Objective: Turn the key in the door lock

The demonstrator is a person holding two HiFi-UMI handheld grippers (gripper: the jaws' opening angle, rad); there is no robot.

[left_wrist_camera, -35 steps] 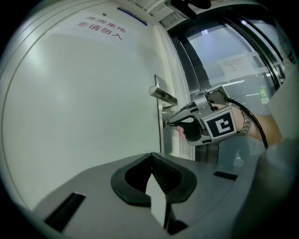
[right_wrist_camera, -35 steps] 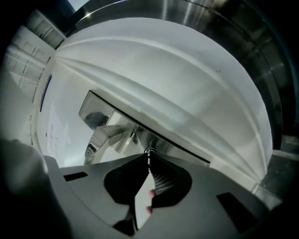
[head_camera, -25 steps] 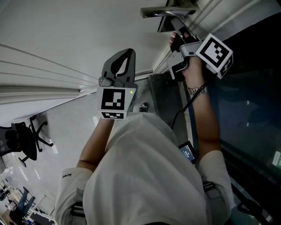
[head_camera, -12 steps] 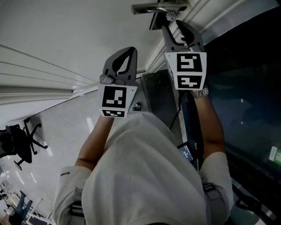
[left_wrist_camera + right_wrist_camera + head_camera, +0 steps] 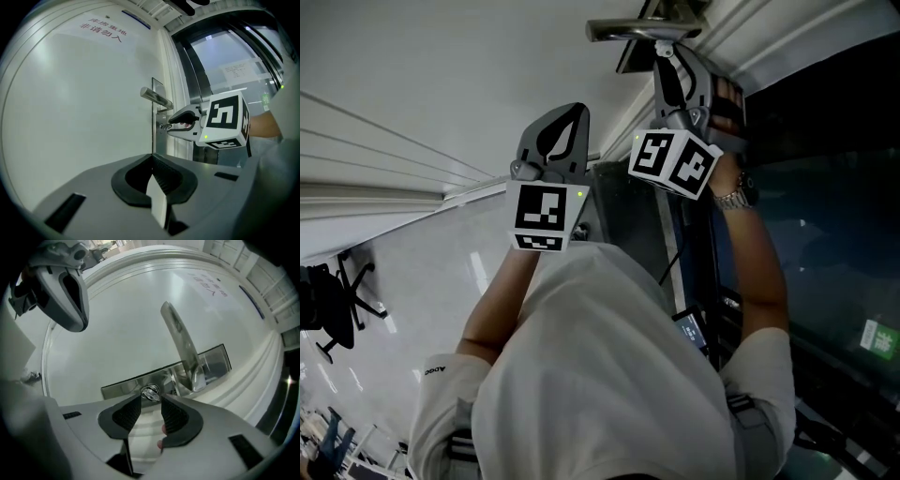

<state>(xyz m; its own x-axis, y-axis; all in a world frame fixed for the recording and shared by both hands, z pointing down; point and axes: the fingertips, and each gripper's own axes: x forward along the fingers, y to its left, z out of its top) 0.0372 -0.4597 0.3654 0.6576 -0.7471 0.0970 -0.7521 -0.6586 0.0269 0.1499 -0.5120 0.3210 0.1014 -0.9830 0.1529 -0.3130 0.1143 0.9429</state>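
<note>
Right hand-held gripper [image 5: 151,401]: just opened, jaws apart, nothing gripped. Key [image 5: 150,392] seated in the lock plate [image 5: 206,363] under the lever handle [image 5: 180,341], right at the jaw tips, probably untouched. Left hand-held gripper [image 5: 157,206]: closed on nothing, held clear of the door [image 5: 84,93].

For a further turn:
- Set both pads flat on the key's head.
- Close firmly before rolling the wrist.
- Keep the roll in line with the keyhole.
- Steer clear of the handle.

- A white short-sleeved shirt [image 5: 600,384], small dark print on one sleeve [image 5: 441,373].
- A metal wristwatch [image 5: 737,199] on the right wrist.
- Grey left gripper [image 5: 570,111] and right gripper [image 5: 678,64], each with a black-and-white marker cube [image 5: 546,216].
</note>
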